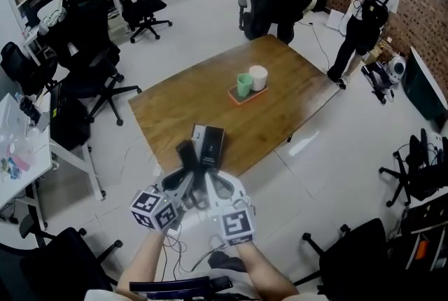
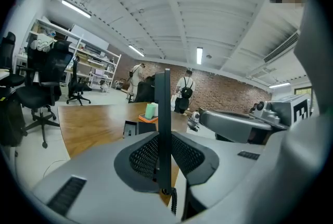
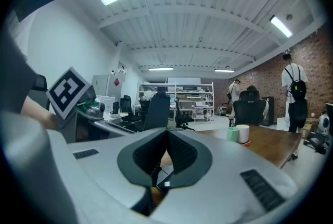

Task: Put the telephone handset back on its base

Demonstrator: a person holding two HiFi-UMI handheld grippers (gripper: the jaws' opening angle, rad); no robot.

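Observation:
The black telephone base (image 1: 209,143) lies at the near edge of the wooden table (image 1: 280,103); it also shows as a dark box in the left gripper view (image 2: 132,128). My left gripper (image 1: 186,168) is shut on the black handset (image 2: 162,124), which stands upright and edge-on between its jaws, with its coiled cord (image 2: 173,201) hanging below. In the head view the handset (image 1: 185,153) hovers just left of and in front of the base. My right gripper (image 1: 208,179) is close beside the left, jaws shut with nothing between them (image 3: 167,140).
An orange tray (image 1: 246,96) with a green cup (image 1: 243,85) and a white cup (image 1: 258,78) sits mid-table. Black office chairs (image 1: 91,61) stand to the left. People stand and sit beyond the table's far end (image 1: 367,5). Desks and shelves line the left wall.

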